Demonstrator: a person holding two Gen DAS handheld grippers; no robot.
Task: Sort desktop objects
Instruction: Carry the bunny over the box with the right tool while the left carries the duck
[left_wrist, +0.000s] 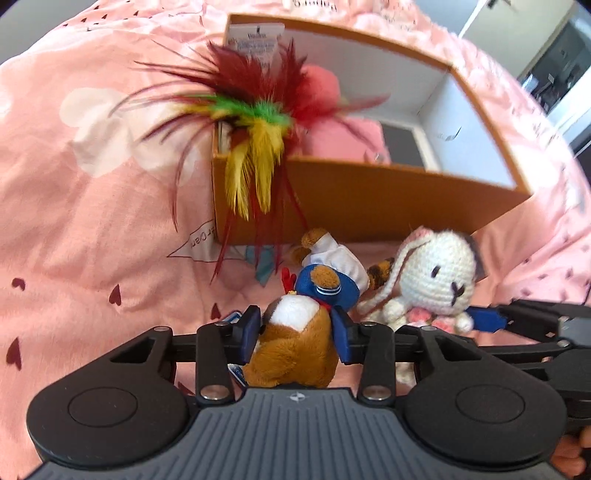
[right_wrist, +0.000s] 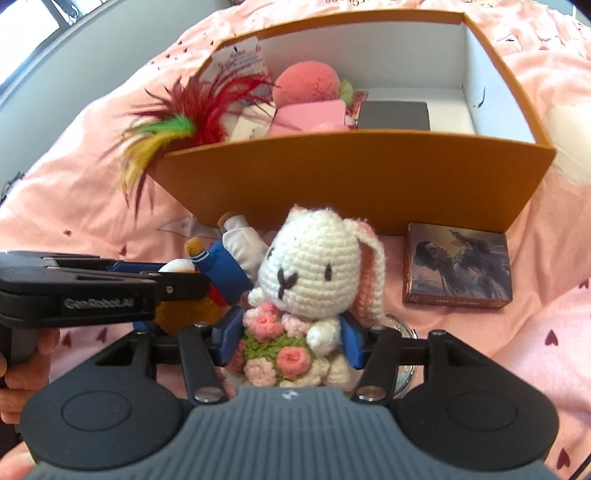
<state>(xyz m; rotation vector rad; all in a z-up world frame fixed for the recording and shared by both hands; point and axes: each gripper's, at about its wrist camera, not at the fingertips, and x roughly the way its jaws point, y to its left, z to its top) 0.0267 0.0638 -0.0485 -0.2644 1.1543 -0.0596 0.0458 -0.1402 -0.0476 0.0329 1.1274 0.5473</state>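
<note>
Left wrist view: left gripper (left_wrist: 297, 334) low centre, its jaws closed on the brown plush toy (left_wrist: 295, 343) in a blue-and-white sailor outfit, pads pressed into its sides. Crochet rabbit (left_wrist: 436, 275) just right of it, touching. The right gripper (left_wrist: 487, 319) enters from the right edge at the rabbit's body. Orange box (left_wrist: 369, 199) fills upper centre; a feather toy (left_wrist: 255, 125), red, green and yellow, hangs over its near left corner and blurs the contents behind. Pink bedsheet (left_wrist: 92, 221) with heart print under everything.

Right wrist view: right gripper (right_wrist: 291, 338) low centre, its jaws clamped on the rabbit (right_wrist: 310, 273) at its flower bouquet. Left gripper (right_wrist: 173, 273) comes in from the left edge, a hand (right_wrist: 22, 354) on its handle, holding the plush toy (right_wrist: 221, 266) beside the rabbit. Only here: a small picture box (right_wrist: 458, 271) at right, lying against the orange box (right_wrist: 351, 177) front wall, and the box interior with a pink plush ball (right_wrist: 308, 83) and a dark flat item (right_wrist: 393, 114). Feather toy (right_wrist: 177, 125) at the upper left corner.
</note>
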